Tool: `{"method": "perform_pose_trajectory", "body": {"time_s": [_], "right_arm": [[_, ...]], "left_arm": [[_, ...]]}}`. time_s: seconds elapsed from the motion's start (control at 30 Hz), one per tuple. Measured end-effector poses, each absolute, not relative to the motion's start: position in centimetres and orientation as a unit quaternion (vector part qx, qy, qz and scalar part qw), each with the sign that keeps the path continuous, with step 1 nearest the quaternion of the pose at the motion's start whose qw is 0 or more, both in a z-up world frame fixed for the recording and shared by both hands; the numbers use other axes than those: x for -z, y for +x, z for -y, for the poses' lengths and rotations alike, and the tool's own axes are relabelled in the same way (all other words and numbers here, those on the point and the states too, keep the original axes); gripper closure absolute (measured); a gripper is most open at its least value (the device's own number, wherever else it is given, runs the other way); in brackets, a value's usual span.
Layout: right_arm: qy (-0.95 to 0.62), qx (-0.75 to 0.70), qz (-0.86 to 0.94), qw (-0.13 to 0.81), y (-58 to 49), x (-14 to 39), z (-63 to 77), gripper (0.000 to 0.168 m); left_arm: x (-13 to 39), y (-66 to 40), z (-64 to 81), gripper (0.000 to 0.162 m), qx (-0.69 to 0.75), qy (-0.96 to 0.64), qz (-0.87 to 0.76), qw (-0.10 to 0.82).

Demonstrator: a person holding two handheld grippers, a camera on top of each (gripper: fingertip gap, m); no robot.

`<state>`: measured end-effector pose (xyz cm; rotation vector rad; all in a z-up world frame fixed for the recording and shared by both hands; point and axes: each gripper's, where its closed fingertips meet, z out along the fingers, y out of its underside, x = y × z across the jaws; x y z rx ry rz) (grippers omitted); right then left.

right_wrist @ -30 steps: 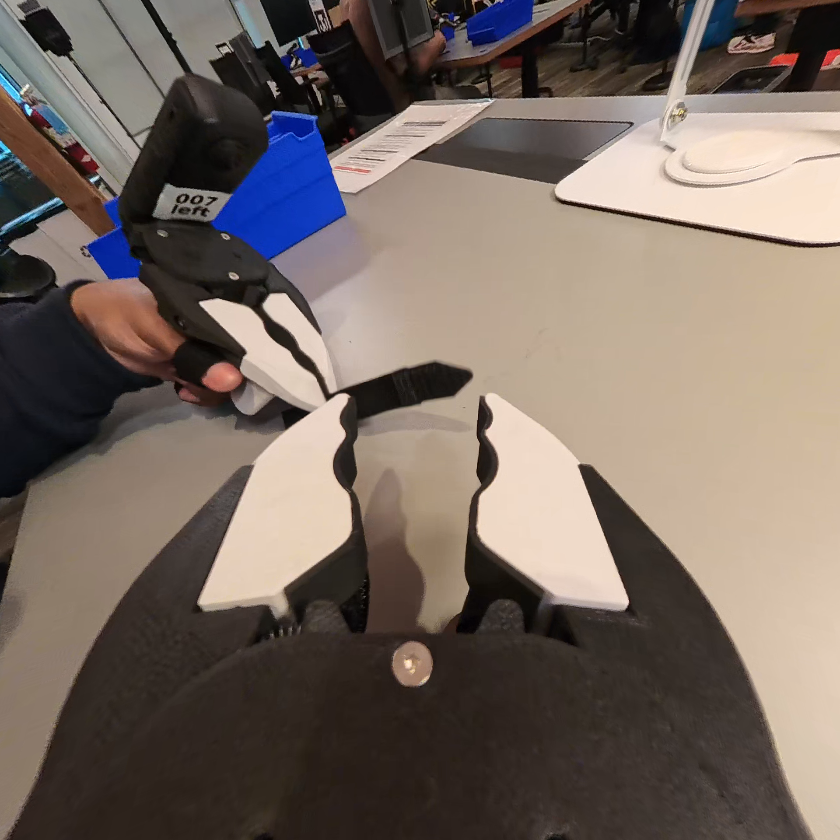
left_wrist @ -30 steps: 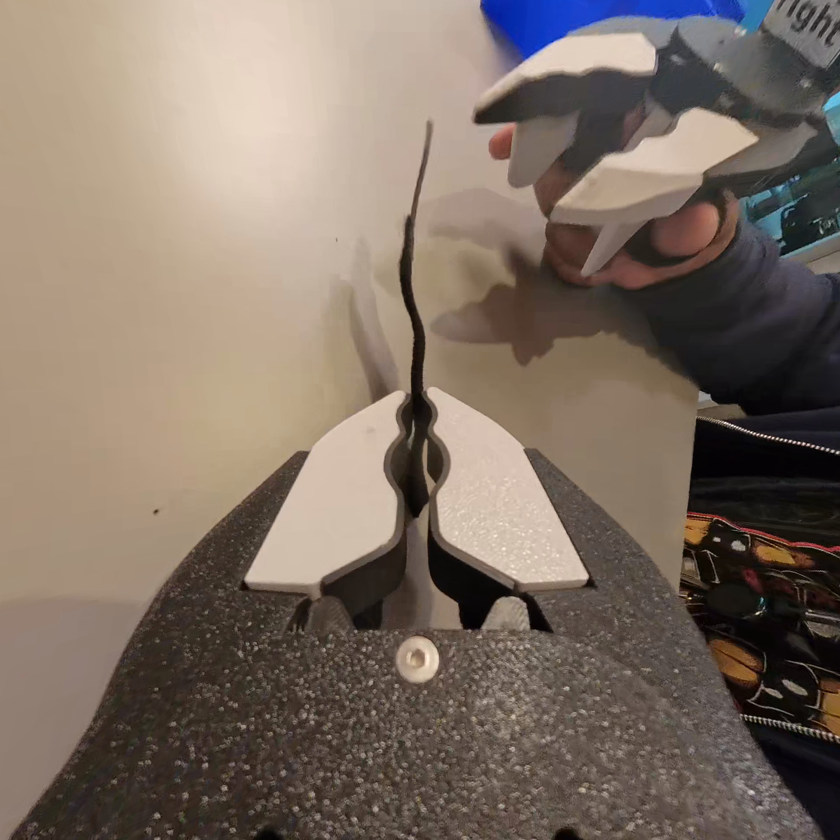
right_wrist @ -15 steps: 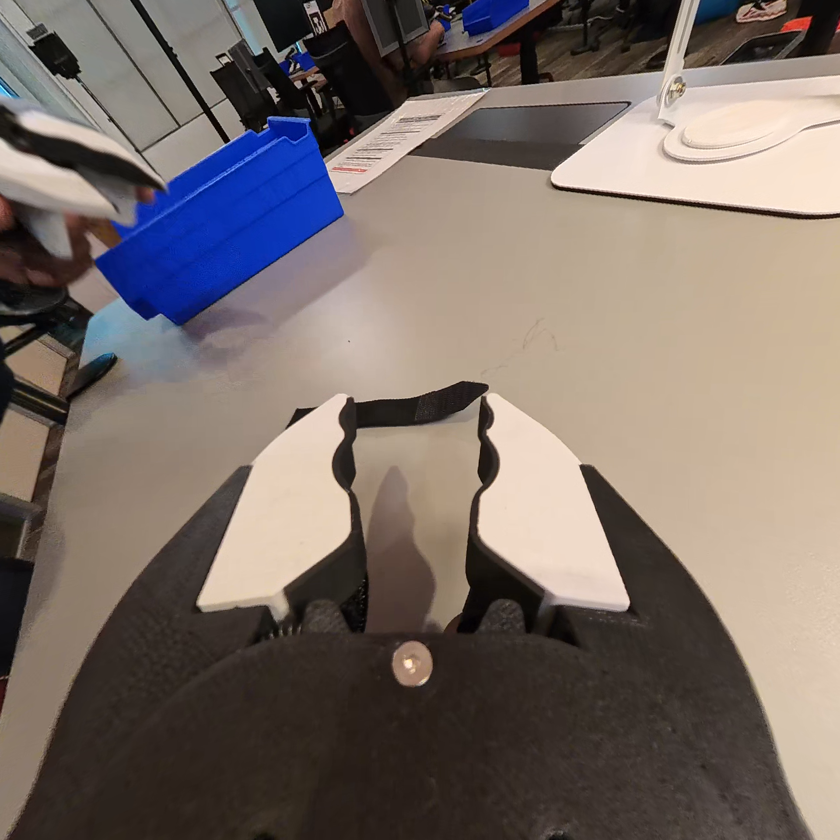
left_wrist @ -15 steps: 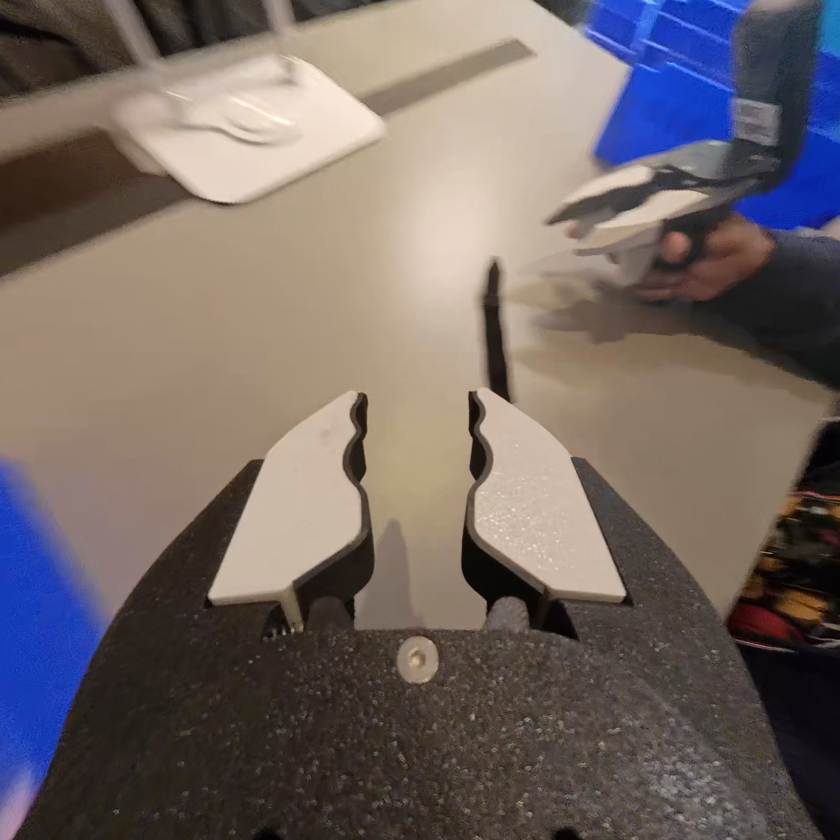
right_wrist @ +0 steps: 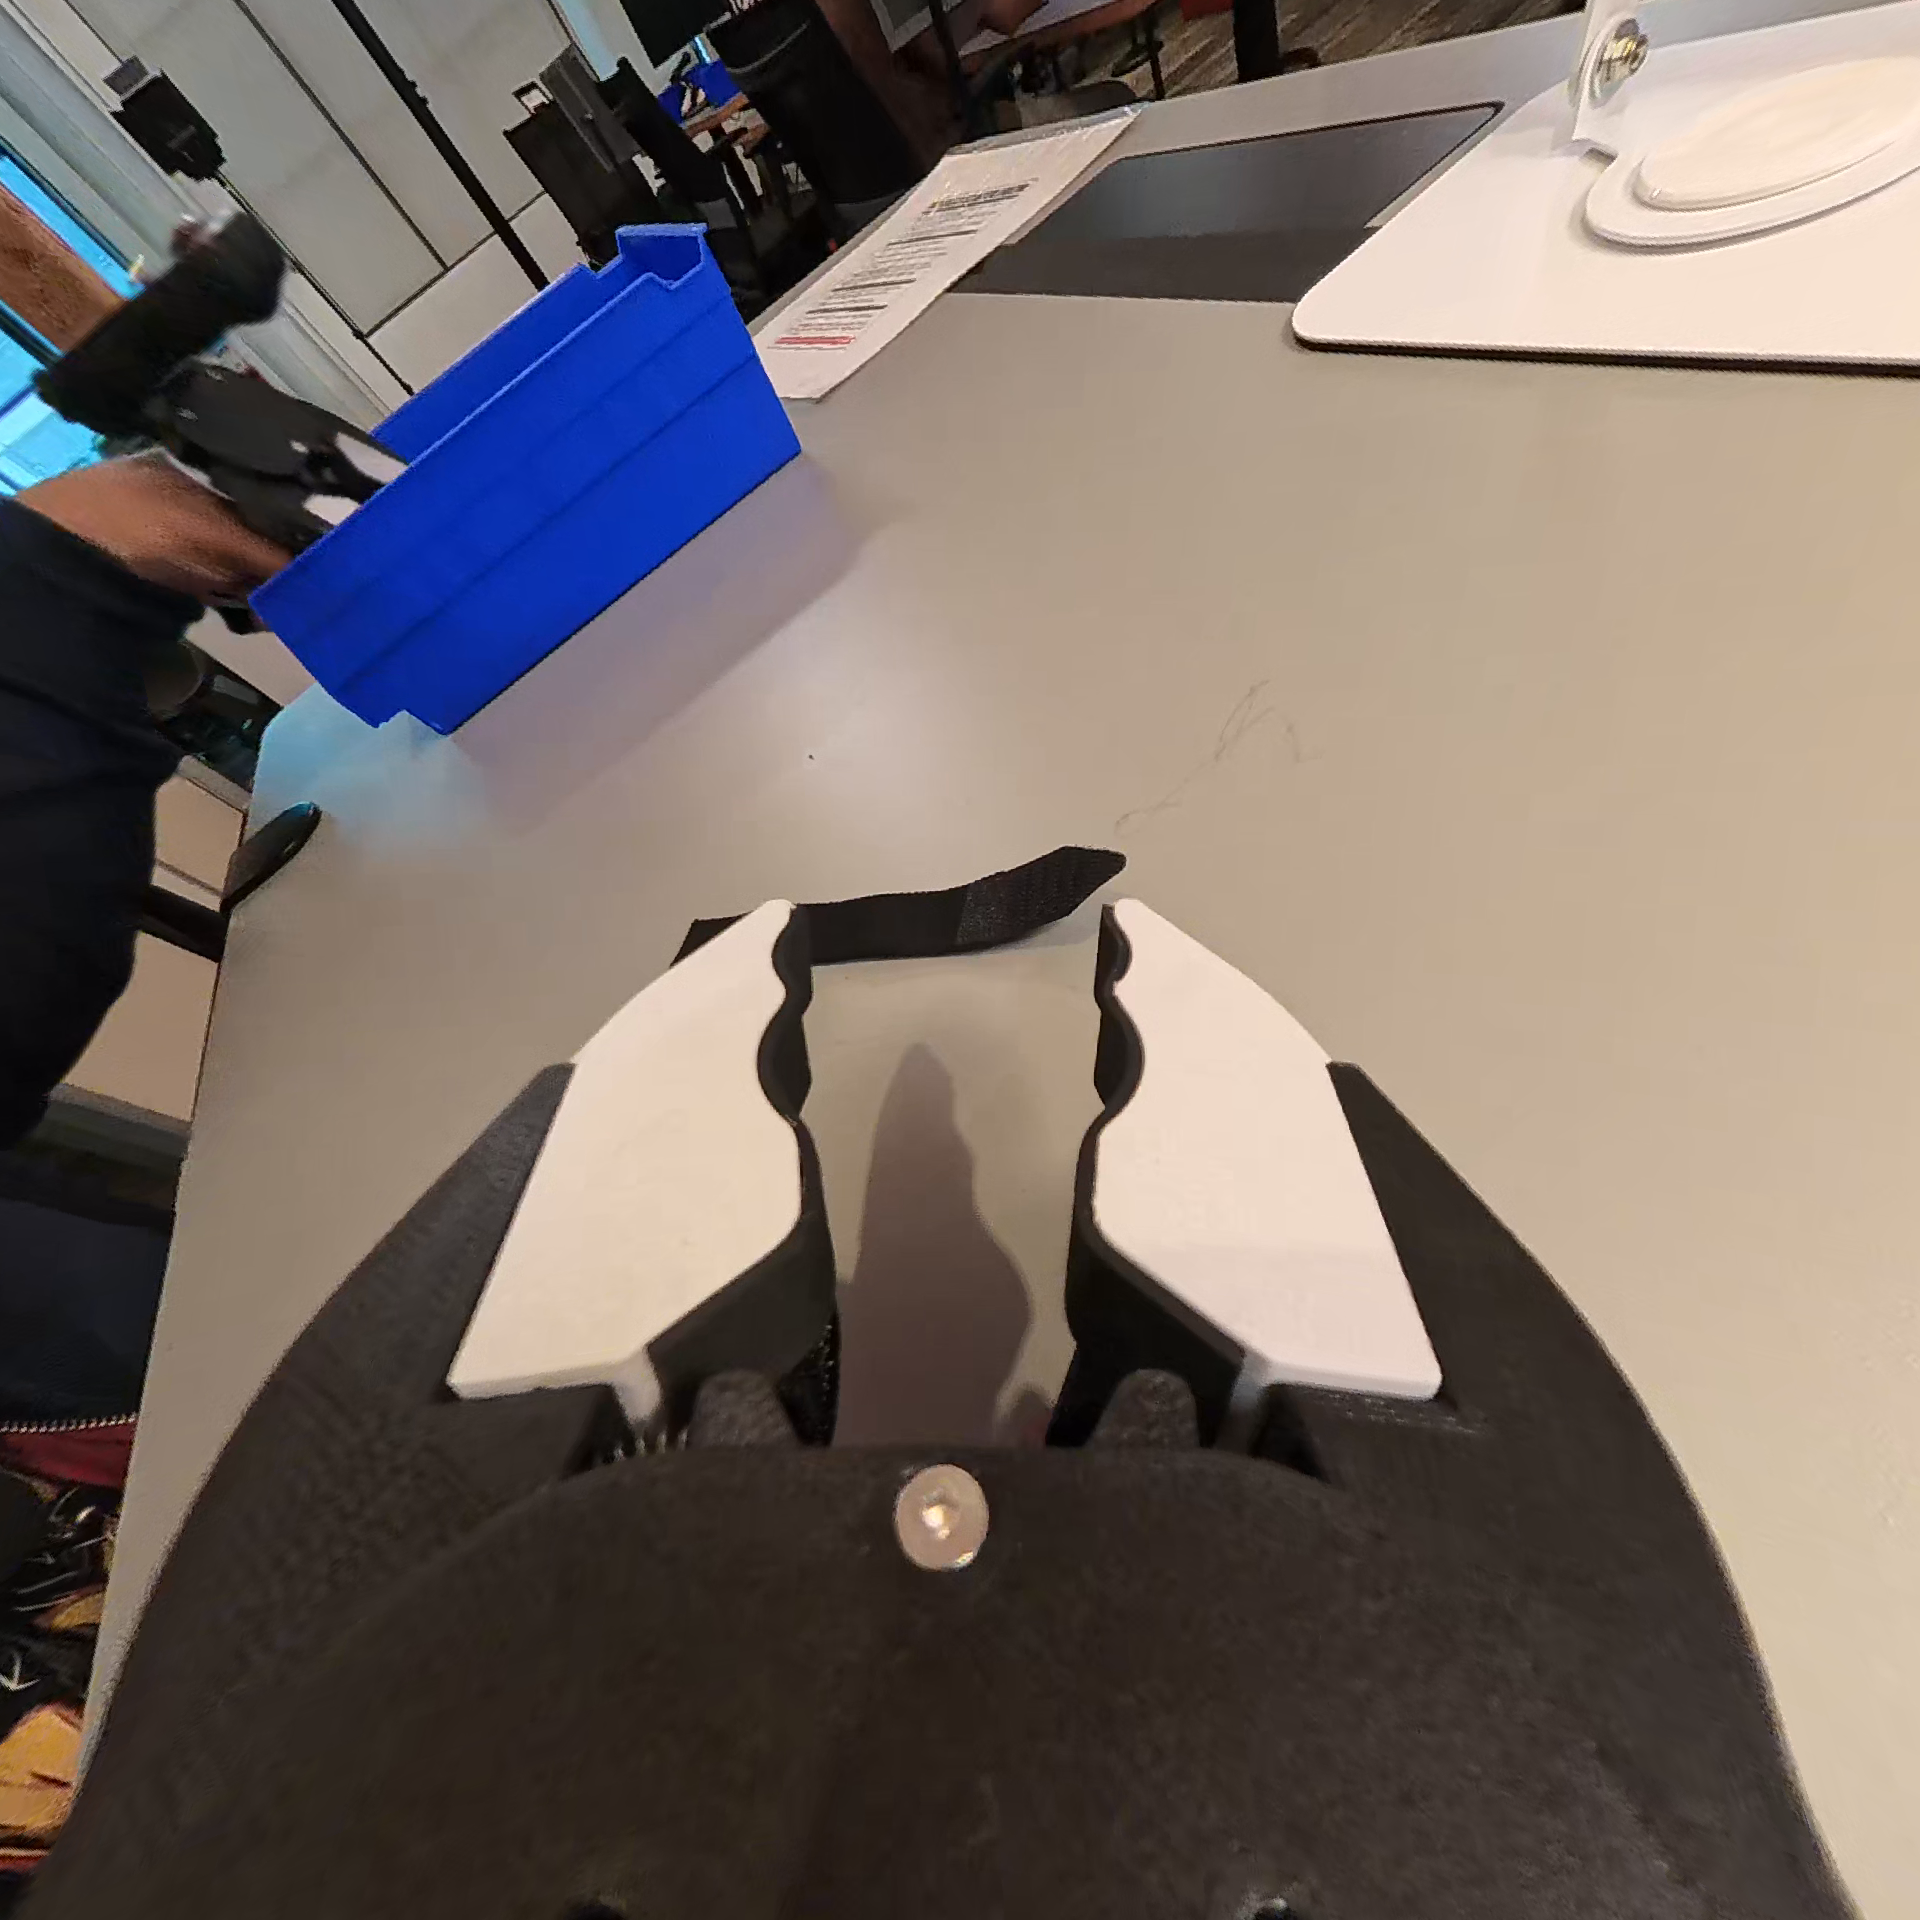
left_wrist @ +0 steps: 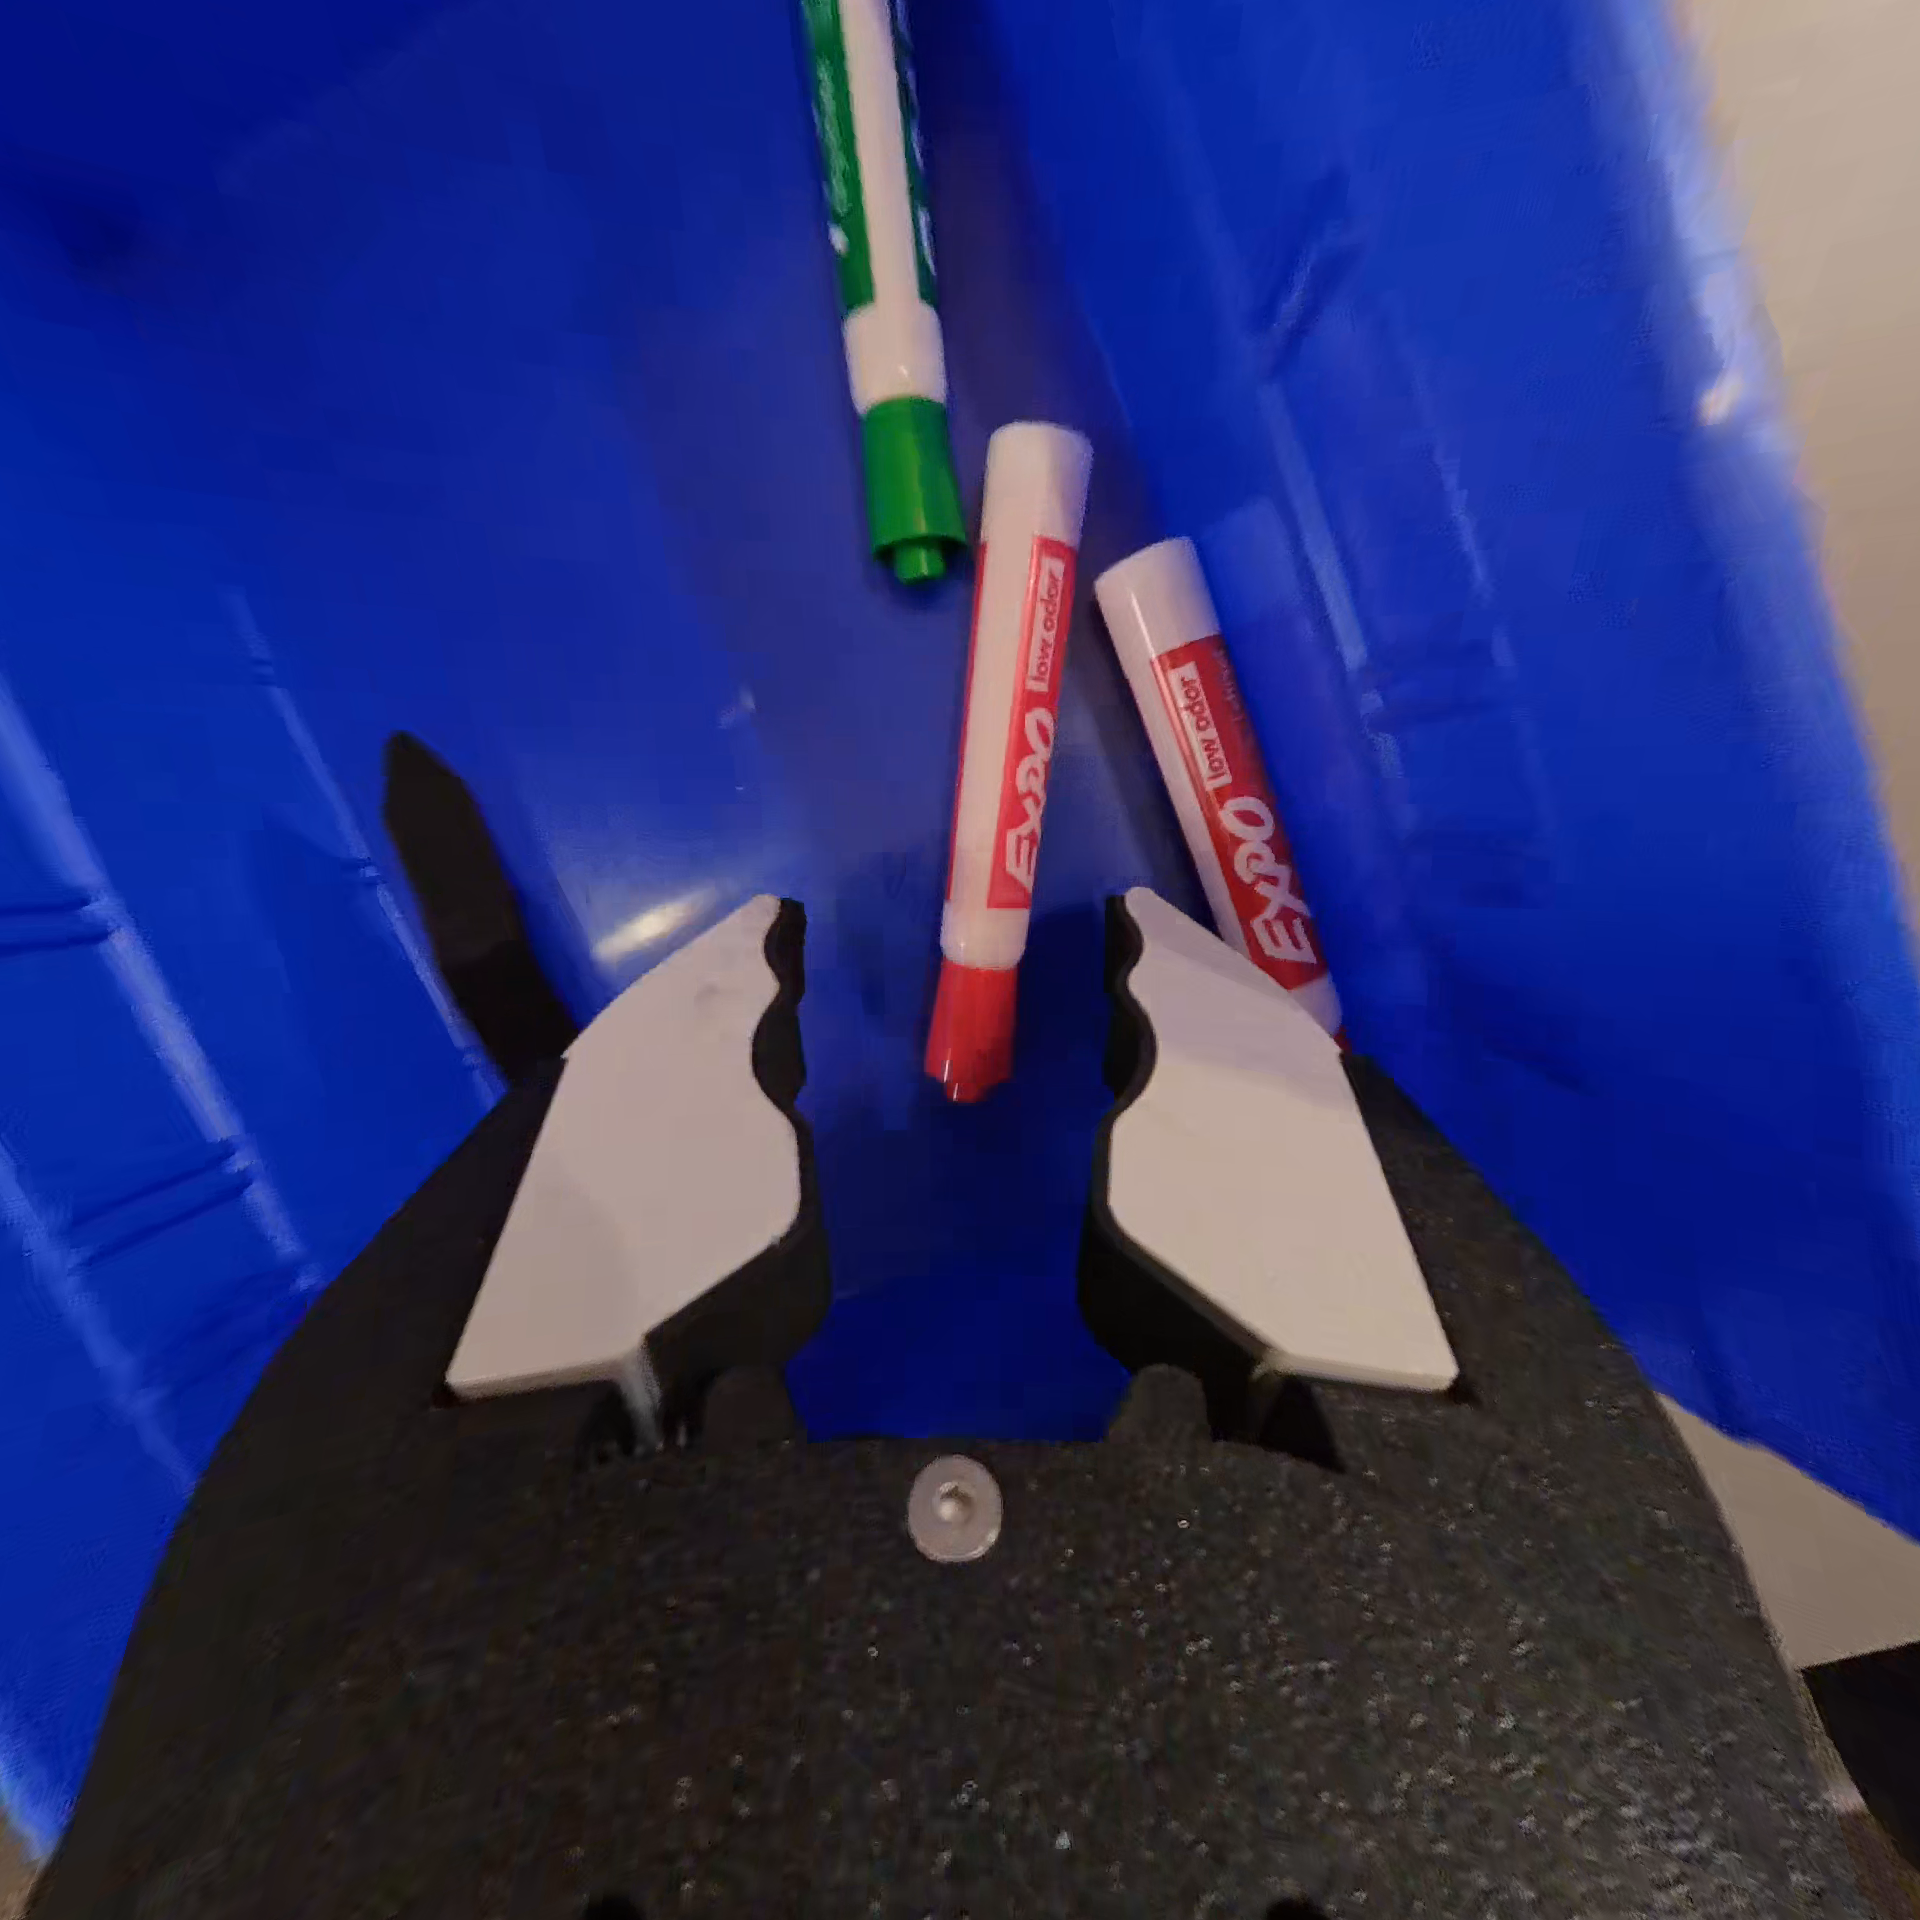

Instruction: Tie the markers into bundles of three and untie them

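My left gripper (left_wrist: 953,900) is open and empty, reaching down into the blue bin (left_wrist: 1455,520). A red marker (left_wrist: 1013,727) lies just past the gap between its fingers. A second red marker (left_wrist: 1226,769) lies partly behind the right finger, and a green marker (left_wrist: 888,260) lies farther in. A black strip (left_wrist: 468,914) shows beside the left finger. My right gripper (right_wrist: 948,906) is open and empty, low over the grey table (right_wrist: 1455,675). A black strap (right_wrist: 997,906) lies flat on the table just past its fingertips. The right wrist view shows the left gripper (right_wrist: 260,457) at the bin (right_wrist: 561,488).
A white base plate (right_wrist: 1662,208) sits at the back right, with a dark mat (right_wrist: 1226,208) and a printed sheet (right_wrist: 935,239) beside it. The table's left edge (right_wrist: 239,883) runs near the bin. A person's dark sleeve (right_wrist: 62,727) is at the left.
My left gripper let go of the black strap, which now lies on the table, and swung left into the blue bin. My right gripper stayed open over the strap.
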<state>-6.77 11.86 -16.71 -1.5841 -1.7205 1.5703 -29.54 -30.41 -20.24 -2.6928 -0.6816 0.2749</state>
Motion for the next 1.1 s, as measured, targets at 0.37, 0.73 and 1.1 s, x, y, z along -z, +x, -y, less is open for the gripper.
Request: {"method": "perform_pose_trajectory", "body": {"time_s": [0.37,0.73,1.1], "right_arm": [[-0.553,-0.554,0.603,0.156,-6.7,16.7,-11.8,0.116],[-0.532,-0.561,0.617,0.148,-6.3,16.5,-11.0,0.116],[-0.518,-0.565,0.627,0.139,-5.5,16.4,-10.4,0.116]], "left_arm": [[17.5,-30.0,31.6,0.144,-0.140,-0.931,0.279,0.190],[8.3,-18.2,12.4,0.144,-0.104,-0.926,0.067,0.358],[22.3,-13.5,2.3,0.144,-0.036,-0.972,-0.005,0.233]]}}
